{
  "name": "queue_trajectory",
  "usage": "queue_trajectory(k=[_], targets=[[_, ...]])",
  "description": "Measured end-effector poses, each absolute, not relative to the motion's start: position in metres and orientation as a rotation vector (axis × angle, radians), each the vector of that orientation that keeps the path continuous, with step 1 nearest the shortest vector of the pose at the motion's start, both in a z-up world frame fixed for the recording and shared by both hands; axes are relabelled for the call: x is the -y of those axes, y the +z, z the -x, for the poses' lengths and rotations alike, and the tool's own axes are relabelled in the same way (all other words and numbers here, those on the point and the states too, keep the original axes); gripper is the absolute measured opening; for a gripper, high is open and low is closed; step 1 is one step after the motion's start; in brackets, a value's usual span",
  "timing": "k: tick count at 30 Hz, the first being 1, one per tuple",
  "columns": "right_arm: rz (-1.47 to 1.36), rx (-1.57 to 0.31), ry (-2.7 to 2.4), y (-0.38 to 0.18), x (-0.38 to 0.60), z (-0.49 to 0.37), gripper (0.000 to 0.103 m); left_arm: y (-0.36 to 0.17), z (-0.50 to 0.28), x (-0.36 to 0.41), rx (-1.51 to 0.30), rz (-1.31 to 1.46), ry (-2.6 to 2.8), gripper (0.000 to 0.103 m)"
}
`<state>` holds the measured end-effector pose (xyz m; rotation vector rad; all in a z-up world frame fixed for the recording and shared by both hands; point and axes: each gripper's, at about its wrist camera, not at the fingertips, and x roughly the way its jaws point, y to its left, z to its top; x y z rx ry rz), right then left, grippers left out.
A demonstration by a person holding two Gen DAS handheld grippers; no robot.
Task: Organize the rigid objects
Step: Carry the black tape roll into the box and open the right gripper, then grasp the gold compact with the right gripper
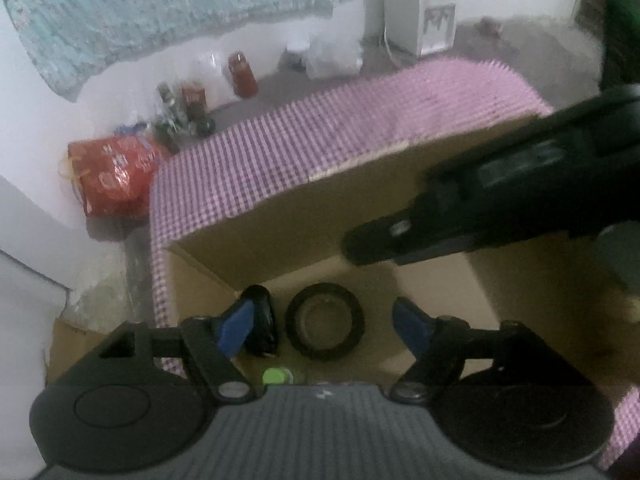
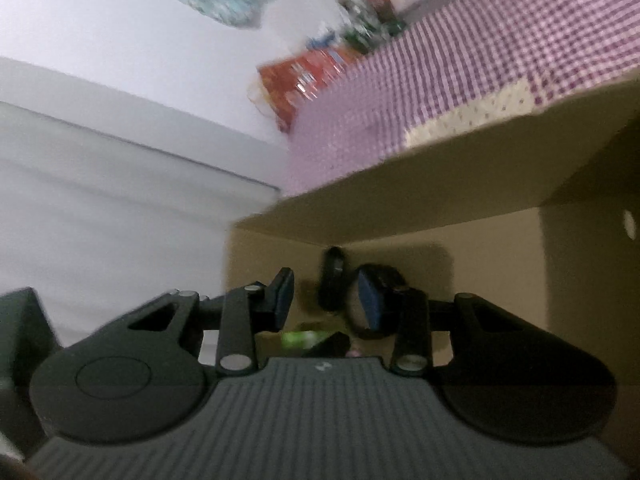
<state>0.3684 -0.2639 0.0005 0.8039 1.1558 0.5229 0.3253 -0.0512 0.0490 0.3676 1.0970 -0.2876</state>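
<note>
As seen from the left wrist, the left gripper (image 1: 320, 326) hangs spread over an open cardboard box (image 1: 320, 196), nothing between its blue pads (image 1: 236, 330). On the box floor lie a tape roll (image 1: 326, 322) between the 2 fingers, a black object (image 1: 262, 320) touching the left pad, and a green cap (image 1: 275, 376) near the box's near edge. Over the box's right side reaches the right gripper (image 1: 360, 246). A checked cloth (image 1: 360, 120) covers the table.

From the right wrist, the right gripper (image 2: 326, 306) stands partly spread inside the box (image 2: 400, 184), pinching nothing; the tape roll (image 2: 380, 276) lies behind its right pad, the black object (image 2: 334, 276) upright beside the roll, the green cap (image 2: 298, 338) blurred below.
</note>
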Motion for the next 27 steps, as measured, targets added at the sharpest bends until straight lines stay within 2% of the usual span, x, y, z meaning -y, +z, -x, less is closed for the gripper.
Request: queue_trajectory(k=[8, 10, 13, 20, 27], targets=[[-0.893, -0.927, 0.613, 0.071, 0.336, -0.279, 0.040, 0.120, -0.253, 0.033, -0.932, -0.344, -0.320, 0.082], [-0.878, -0.877, 0.622, 0.081, 0.350, -0.249, 0.041, 0.135, -0.228, 0.026, -0.885, -0.327, -0.336, 0.086], [-0.846, -0.825, 0.623, 0.086, 0.369, -0.203, 0.044, 0.144, -0.192, 0.014, -0.828, -0.277, -0.353, 0.086], [-0.794, -0.819, 0.524, 0.034, 0.383, -0.122, 0.047, 0.094, -0.117, 0.010, -0.773, -0.142, -0.389, 0.086], [-0.752, -0.899, 0.436, -0.027, 0.356, -0.109, 0.047, 0.024, -0.082, 0.046, -0.787, -0.133, -0.460, 0.084]])
